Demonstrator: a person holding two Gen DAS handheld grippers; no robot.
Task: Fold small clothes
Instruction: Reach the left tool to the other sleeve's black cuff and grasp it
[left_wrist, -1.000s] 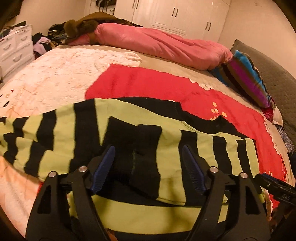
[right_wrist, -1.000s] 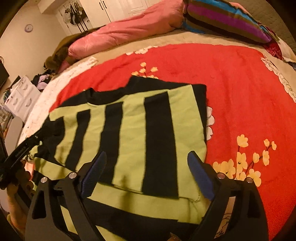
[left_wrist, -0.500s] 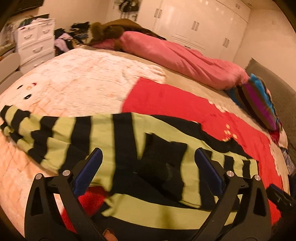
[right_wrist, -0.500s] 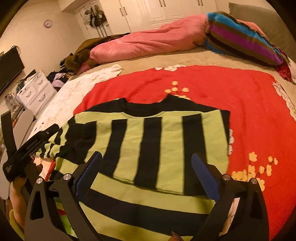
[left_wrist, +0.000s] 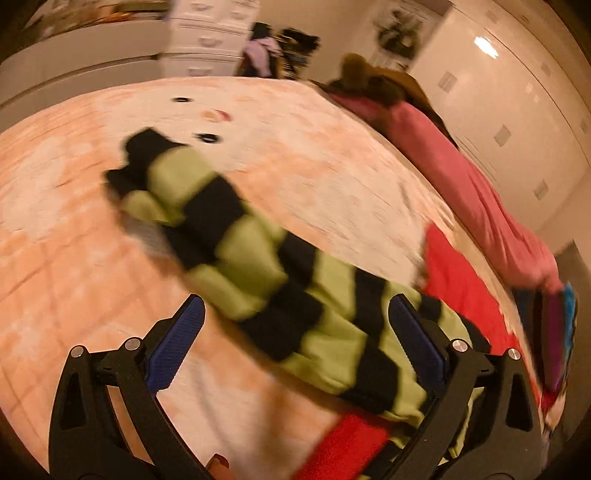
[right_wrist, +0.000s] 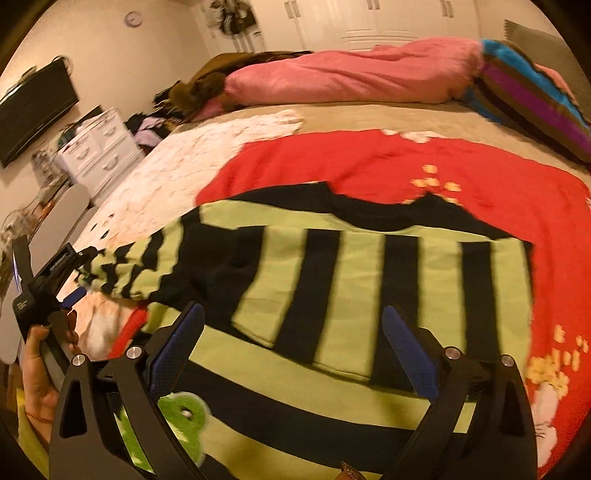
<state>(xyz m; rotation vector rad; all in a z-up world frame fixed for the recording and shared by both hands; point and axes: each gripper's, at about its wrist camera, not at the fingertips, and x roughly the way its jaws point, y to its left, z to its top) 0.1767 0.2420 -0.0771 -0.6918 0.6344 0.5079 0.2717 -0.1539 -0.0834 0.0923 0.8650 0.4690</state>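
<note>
A lime-green and black striped sweater (right_wrist: 362, 280) lies on the bed, its body folded flat on a red blanket (right_wrist: 424, 170). Its left sleeve (left_wrist: 236, 236) stretches out over a pale quilt (left_wrist: 74, 229), cuff at the far end. My left gripper (left_wrist: 295, 301) hovers open above the sleeve's near part, with nothing pinched between the blue pads. In the right wrist view a hand (right_wrist: 37, 354) holds the left gripper (right_wrist: 74, 275) beside the sleeve (right_wrist: 129, 266). My right gripper (right_wrist: 291, 308) stands open over the sweater's lower body, apart from the cloth.
A rolled pink duvet (right_wrist: 351, 81) and a striped pillow (right_wrist: 528, 99) lie along the far side of the bed. White drawers (right_wrist: 99, 151) with piled clothes and a wall screen (right_wrist: 33, 107) stand to the left. White wardrobes (left_wrist: 517, 122) line the back wall.
The left gripper has swung left along the sleeve toward its cuff, rolled, and its jaws have spread wider. The right gripper has drawn back and up, its jaws slightly wider.
</note>
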